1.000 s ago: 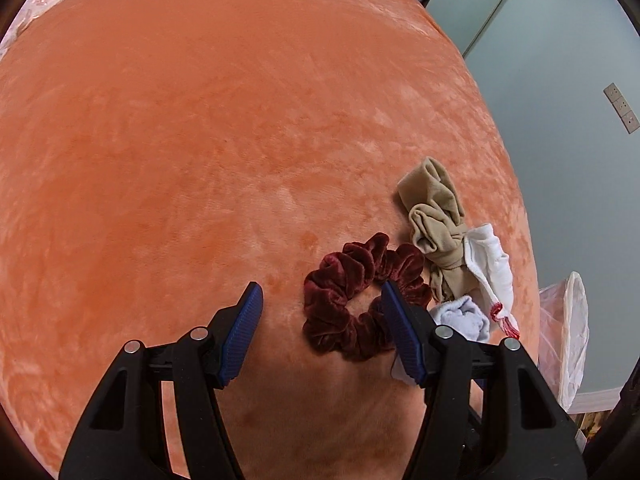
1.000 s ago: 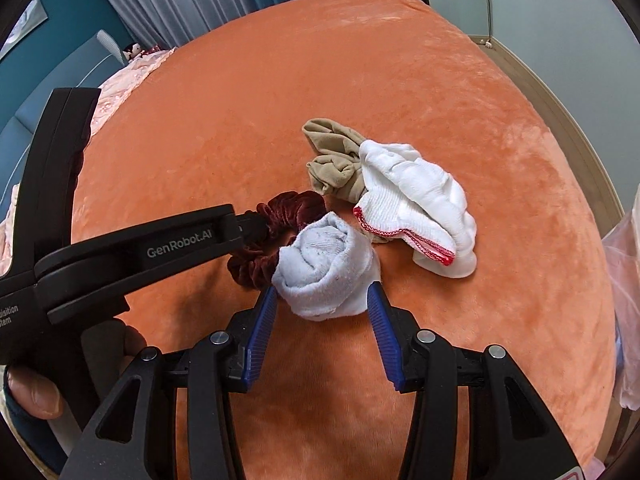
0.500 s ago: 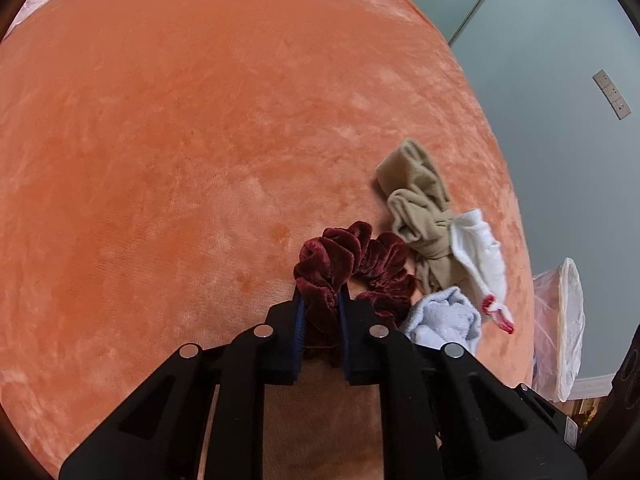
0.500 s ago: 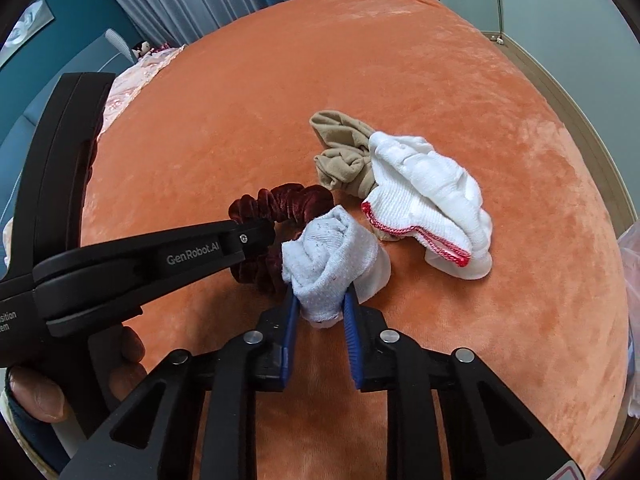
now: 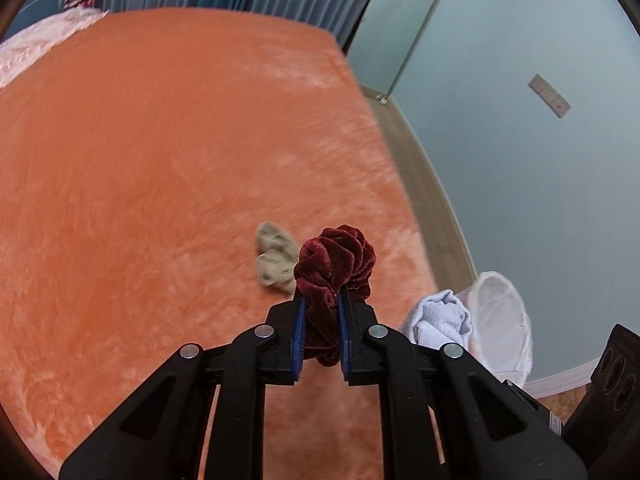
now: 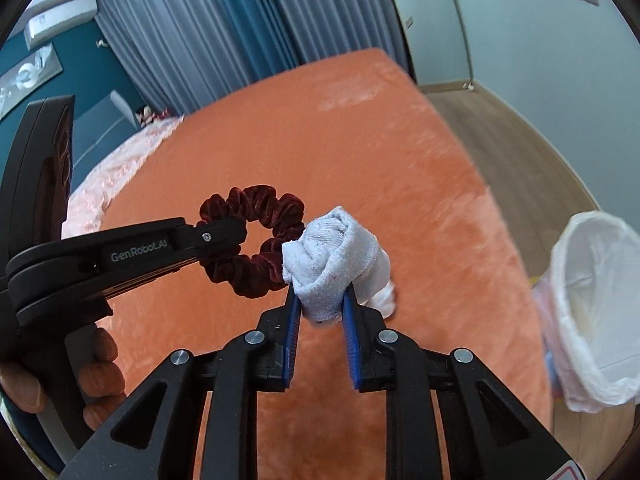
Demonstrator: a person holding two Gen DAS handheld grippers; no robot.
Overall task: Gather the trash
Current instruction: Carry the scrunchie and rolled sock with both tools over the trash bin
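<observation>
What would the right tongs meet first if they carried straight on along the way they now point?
Probably the orange bed cover: beyond the held white sock roll in the right tongs, nothing else shows ahead, though depth is unclear.

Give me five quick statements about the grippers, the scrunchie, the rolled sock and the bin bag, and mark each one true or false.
1. The left gripper holds the dark red velvet scrunchie. True.
2. The right gripper has its jaws open and empty. False: they are shut on a rolled white sock.
3. The beige sock lies on the orange bedspread. True.
4. The scrunchie rests on the bedspread. False: it hangs in the air, clamped in the jaws.
5. The white-lined bin bag sits on the bed. False: it stands beside the bed, off its edge.
</observation>
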